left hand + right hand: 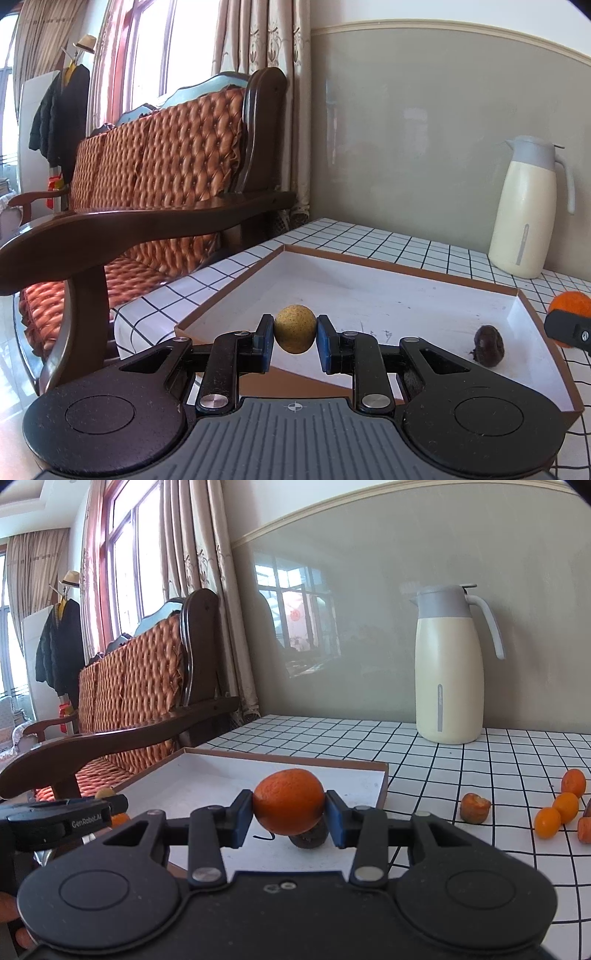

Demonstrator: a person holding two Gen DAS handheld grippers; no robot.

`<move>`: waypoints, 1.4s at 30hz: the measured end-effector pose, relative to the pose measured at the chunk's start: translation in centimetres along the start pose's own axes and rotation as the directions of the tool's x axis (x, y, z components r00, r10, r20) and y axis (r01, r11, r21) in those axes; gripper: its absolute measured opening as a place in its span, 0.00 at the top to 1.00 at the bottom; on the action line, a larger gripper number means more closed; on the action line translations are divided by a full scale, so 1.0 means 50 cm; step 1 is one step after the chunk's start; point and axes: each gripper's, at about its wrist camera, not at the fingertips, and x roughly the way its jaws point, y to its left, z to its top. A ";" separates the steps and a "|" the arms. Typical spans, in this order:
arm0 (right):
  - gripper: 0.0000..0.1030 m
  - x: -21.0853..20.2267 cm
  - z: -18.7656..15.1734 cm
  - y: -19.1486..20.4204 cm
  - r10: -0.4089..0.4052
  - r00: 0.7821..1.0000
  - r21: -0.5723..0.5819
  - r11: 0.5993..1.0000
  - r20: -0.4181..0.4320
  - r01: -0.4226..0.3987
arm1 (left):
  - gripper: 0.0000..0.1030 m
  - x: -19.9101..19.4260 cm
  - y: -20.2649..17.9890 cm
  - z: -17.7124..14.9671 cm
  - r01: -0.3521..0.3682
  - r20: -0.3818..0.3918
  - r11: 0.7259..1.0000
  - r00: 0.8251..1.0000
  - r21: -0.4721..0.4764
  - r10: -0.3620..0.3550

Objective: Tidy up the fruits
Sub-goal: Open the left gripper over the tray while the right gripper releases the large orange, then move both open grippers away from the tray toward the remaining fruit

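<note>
A living room with a quilted orange wooden sofa point(159, 155) and curtained window lies behind a counter point(461, 760) covered in white cloth with a black grid, where a cream thermos jug with a grey lid point(448, 672) stands near the back wall. A shallow brown-rimmed cardboard box with a white floor point(406, 295) sits at the counter's left edge. The left gripper point(295, 338) pinches a small round speckled yellow-brown fruit point(294, 328) above the box's near left part; the right gripper point(290, 814) pinches a round orange tangerine point(289, 800) above the box's right side, over a dark wrinkled fruit point(488, 345) lying on the box floor. Several small orange fruits point(557, 808) and a dried orange piece point(475, 806) lie loose toward the counter's right edge. Both held fruits are round and gripped only at their sides, so, as I judge it, either could slip or roll once released, perhaps over the low rim; the tangerine might land on the dark fruit; and the two grippers, working close together, might knock.
</note>
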 end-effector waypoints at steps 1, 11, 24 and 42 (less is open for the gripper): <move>0.68 0.003 -0.001 0.000 -0.003 1.000 0.000 1.000 -0.003 0.003 | 0.76 0.004 0.000 0.002 -0.001 -0.001 1.000 1.000 0.001 0.001; 0.67 0.036 0.000 -0.007 -0.029 0.999 0.004 1.000 -0.026 0.029 | 0.76 0.059 0.011 0.012 -0.034 -0.036 0.999 0.999 -0.009 0.034; 0.06 0.000 0.025 -0.025 -0.080 0.990 0.037 0.996 0.118 0.076 | 0.00 0.051 0.005 0.036 -0.087 0.032 0.996 0.996 0.000 0.087; 0.06 -0.036 0.032 -0.037 -0.021 0.990 0.034 0.999 0.138 0.017 | 0.00 0.001 -0.016 0.029 -0.093 0.063 0.993 0.994 0.072 0.088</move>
